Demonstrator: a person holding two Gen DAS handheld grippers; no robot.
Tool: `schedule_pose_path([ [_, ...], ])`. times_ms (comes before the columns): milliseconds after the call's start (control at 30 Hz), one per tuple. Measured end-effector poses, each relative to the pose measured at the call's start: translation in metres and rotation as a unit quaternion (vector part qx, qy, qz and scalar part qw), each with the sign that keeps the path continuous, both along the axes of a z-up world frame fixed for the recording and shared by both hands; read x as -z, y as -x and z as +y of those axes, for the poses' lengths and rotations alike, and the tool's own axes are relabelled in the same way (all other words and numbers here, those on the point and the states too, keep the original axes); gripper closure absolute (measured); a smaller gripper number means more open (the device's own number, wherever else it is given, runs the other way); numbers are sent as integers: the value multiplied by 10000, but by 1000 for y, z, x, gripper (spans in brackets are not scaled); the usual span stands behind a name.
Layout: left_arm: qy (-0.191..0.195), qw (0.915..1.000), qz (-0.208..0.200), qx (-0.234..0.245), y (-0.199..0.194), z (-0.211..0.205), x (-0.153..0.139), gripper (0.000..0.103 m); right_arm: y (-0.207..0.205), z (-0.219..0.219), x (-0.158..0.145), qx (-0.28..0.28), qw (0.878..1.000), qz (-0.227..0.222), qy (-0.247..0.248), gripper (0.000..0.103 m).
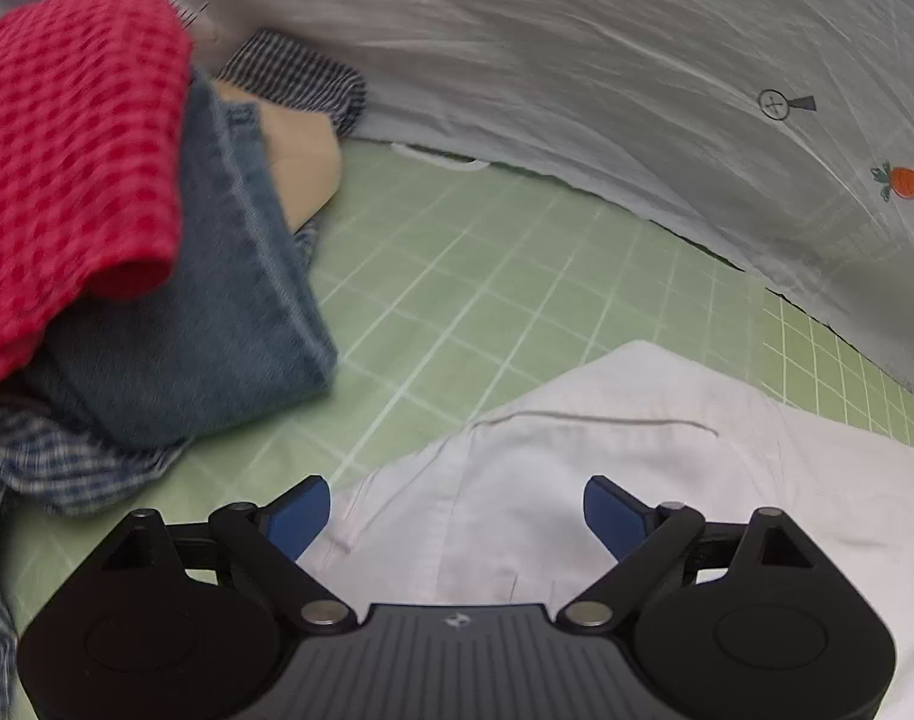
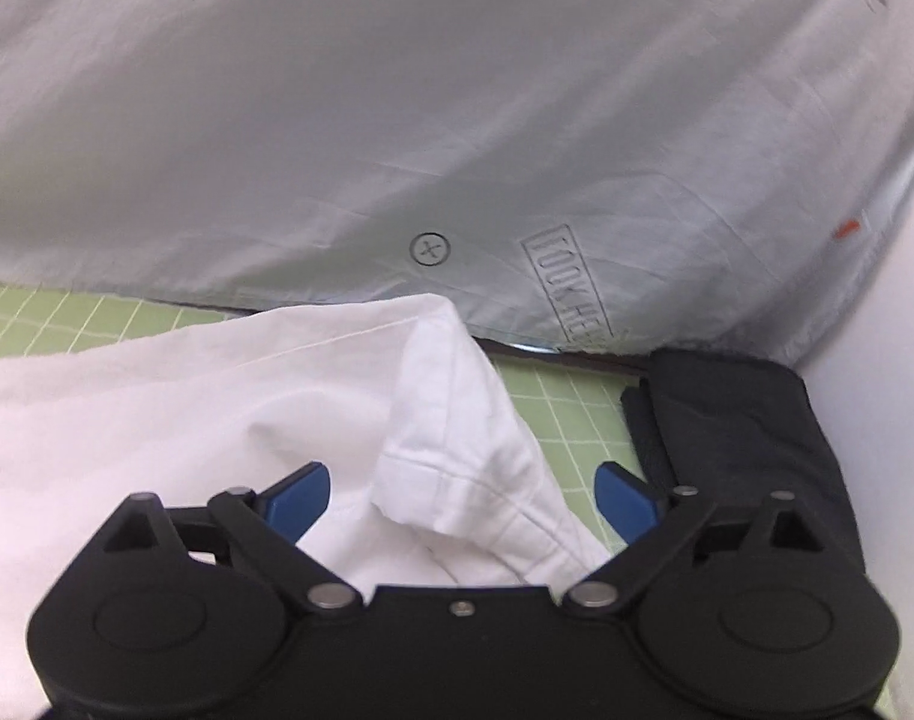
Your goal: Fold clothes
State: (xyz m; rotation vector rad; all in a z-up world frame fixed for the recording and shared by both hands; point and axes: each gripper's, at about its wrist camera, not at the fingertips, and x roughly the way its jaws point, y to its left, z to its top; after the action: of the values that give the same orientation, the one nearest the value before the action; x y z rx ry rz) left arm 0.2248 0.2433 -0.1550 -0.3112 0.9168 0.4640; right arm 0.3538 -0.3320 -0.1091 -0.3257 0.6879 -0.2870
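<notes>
- Where your white shirt point(image 2: 228, 408) lies, it spreads on the green grid mat point(image 1: 487, 276), one folded corner raised between the fingers of your right gripper point(image 2: 460, 495).
- Your right gripper's jaws stand wide apart, gripping nothing.
- Your left gripper point(image 1: 457, 510) is equally spread above the shirt, empty.
- Beside it sits a clothes pile: red checked cloth point(image 1: 66, 144) atop denim point(image 1: 216, 324).

1 white shirt point(image 1: 637, 480), 2 hand-held grippers point(image 1: 457, 504)
</notes>
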Motion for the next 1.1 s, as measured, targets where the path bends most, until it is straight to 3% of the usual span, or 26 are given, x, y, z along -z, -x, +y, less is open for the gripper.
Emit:
schedule_pose_path([
  [133, -17, 9995, 120, 299, -29, 3, 16, 6, -27, 4, 13, 319, 9985, 120, 434, 5],
  [233, 108, 9990, 187, 395, -46, 8, 25, 6, -41, -13, 19, 529, 9976, 398, 221, 6],
  [300, 225, 9984, 230, 464, -56, 13, 29, 7, -44, -24, 20, 479, 9971, 573, 107, 19],
  [367, 387, 9975, 317, 503, -61, 18, 29, 7, -44, -32, 18, 478, 9965, 657, 174, 44],
  [400, 462, 9971, 323, 506, -63, 20, 27, 7, -41, -37, 15, 477, 9967, 650, 126, 51],
  [467, 728, 9957, 163, 546, -61, 24, 22, 7, -36, -45, 9, 479, 9969, 619, -1, 80],
  [533, 1052, 9928, -85, 559, -56, 29, 16, 7, -31, -51, 3, 468, 9972, 583, -74, 87],
  [700, 1235, 9894, -362, 672, -54, 25, 8, 7, -22, -59, -2, 393, 9977, 551, -99, 87],
  [1033, 1097, 9904, 113, 835, -81, 15, 25, 6, -19, -62, -2, 312, 9978, 582, -107, 88],
  [1067, 1095, 9903, 151, 840, -84, 14, 27, 9, -18, -62, -2, 288, 9980, 554, -57, 90],
  [1100, 1021, 9907, 187, 882, -84, 11, 27, 20, -17, -61, -4, 255, 9984, 510, -3, 91],
])
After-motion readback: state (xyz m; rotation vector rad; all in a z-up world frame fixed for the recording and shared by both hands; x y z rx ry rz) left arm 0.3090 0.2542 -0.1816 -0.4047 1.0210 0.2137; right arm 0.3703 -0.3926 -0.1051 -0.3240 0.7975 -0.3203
